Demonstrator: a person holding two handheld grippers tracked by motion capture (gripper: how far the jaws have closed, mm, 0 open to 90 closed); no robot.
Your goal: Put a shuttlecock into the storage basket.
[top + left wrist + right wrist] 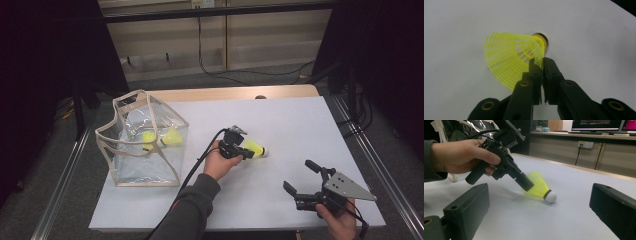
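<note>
The left gripper (pixel 539 65) pinches the shuttlecock's (pixel 511 56) skirt edge on the table (pixel 300 130), right of the bag (pixel 142 140). The right gripper (pixel 301 178), jaws wide, holds nothing.

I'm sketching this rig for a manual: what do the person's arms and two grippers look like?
Both grippers, left gripper and right gripper, are black with blocky jaws. A black cable trails from the left; a grey three-cornered plate tops the right. The left arm wears a dark grey sleeve.
</note>
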